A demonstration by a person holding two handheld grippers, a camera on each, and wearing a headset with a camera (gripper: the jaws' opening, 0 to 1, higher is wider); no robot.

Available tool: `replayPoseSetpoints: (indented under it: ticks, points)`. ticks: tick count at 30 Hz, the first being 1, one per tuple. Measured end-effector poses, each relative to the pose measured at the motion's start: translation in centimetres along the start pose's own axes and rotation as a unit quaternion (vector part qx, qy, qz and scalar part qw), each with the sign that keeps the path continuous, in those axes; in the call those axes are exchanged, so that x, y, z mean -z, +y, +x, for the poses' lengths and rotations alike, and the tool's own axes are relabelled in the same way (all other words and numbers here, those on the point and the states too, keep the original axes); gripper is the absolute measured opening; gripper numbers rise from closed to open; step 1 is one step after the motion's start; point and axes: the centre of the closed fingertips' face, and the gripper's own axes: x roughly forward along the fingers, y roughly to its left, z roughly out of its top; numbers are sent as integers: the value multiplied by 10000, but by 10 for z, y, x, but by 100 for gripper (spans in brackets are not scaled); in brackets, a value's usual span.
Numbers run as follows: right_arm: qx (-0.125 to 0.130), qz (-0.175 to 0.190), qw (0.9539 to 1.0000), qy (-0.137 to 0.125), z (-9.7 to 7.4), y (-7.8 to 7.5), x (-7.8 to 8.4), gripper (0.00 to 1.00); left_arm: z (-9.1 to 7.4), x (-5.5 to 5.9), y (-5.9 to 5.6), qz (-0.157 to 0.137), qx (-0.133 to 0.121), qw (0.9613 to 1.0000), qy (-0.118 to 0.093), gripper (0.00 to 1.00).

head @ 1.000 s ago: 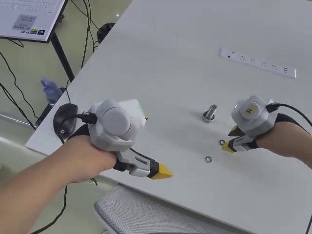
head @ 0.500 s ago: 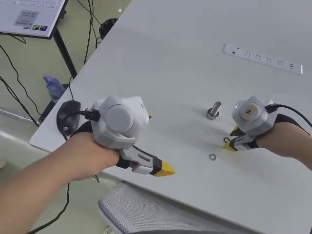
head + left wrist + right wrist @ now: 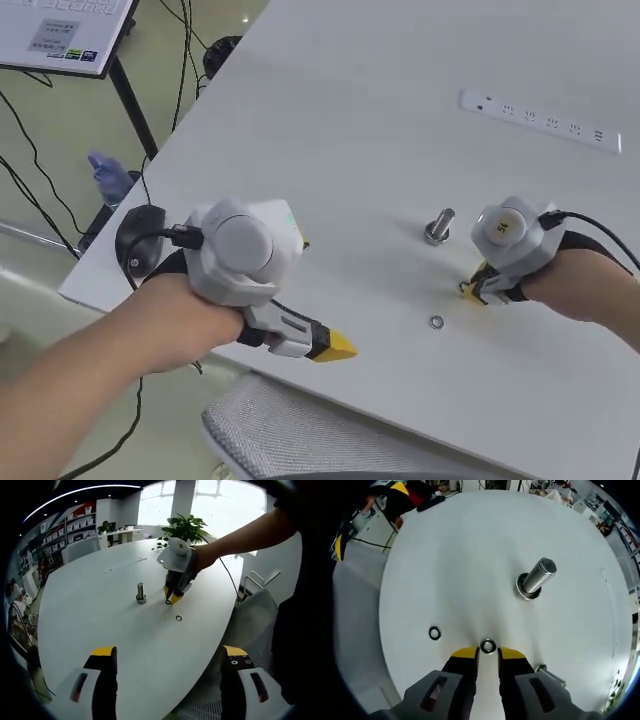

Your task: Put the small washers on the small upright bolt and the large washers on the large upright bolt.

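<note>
An upright steel bolt point(image 3: 438, 226) point(image 3: 141, 592) point(image 3: 537, 576) stands on the white table point(image 3: 360, 130). Two small washers lie flat near it. One washer point(image 3: 464, 289) point(image 3: 487, 645) point(image 3: 168, 601) sits right at the tips of my right gripper point(image 3: 472, 293) point(image 3: 488, 653) point(image 3: 172, 599), whose jaws stand a narrow gap apart and point down at the table. The other washer point(image 3: 436, 322) point(image 3: 434, 633) point(image 3: 179, 617) lies loose to one side. My left gripper point(image 3: 335, 347) point(image 3: 170, 652) hovers near the table's front edge, wide open and holding nothing.
A white power strip point(image 3: 540, 121) lies at the far right of the table. A chair point(image 3: 300, 440) sits under the front edge. A laptop point(image 3: 60, 35) on a stand and cables are off the table's left side.
The head camera shifted a little. My right gripper has edged slightly toward the washer at its tips. The left gripper has hardly moved.
</note>
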Motion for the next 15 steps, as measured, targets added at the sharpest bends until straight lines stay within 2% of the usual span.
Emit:
replayPoseSetpoints:
  ticks: [8, 15]
  points:
    - [-20, -121, 9999, 59, 0, 0, -1, 16, 1, 2, -3, 23, 67, 10000, 47, 82]
    - [-36, -85, 9999, 56, 0, 1, -3, 16, 0, 3, -1, 19, 57, 10000, 39, 81]
